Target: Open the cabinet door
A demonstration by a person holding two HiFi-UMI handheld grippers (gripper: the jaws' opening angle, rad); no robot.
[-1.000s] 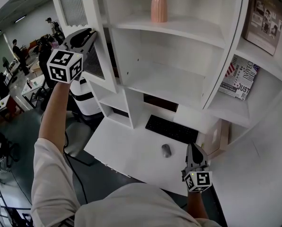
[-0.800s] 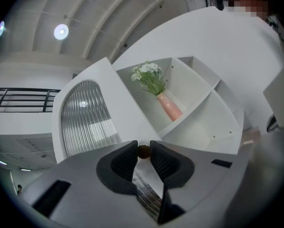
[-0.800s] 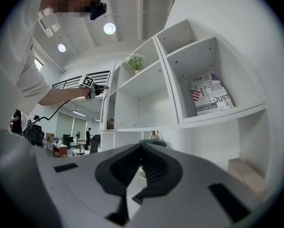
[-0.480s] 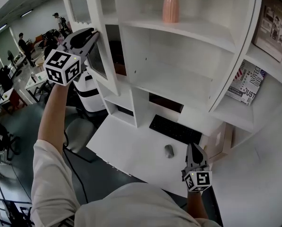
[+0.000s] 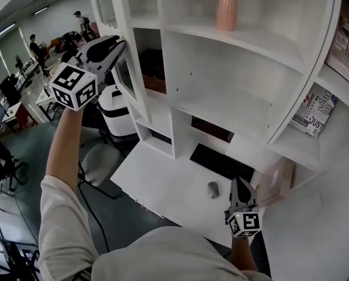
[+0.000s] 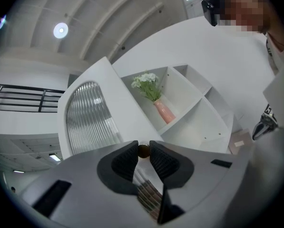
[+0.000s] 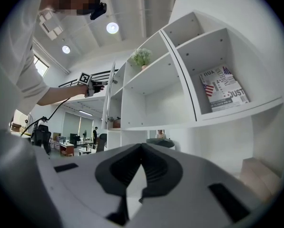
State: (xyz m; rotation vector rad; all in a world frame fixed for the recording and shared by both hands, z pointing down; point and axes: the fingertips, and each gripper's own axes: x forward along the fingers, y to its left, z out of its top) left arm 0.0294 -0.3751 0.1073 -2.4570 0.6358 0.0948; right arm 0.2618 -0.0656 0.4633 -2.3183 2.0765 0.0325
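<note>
Pinching the knob [image 6: 143, 150] to pull, left gripper [image 5: 119, 42] is holding the cabinet door [image 5: 137, 92] ajar; right gripper [image 5: 239, 184] is idling closed.

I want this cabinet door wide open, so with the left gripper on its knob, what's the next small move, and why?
Probably swing the knob outward along its arc: the left gripper is clamped on it, and the ribbed-glass door stands only partway open.
</note>
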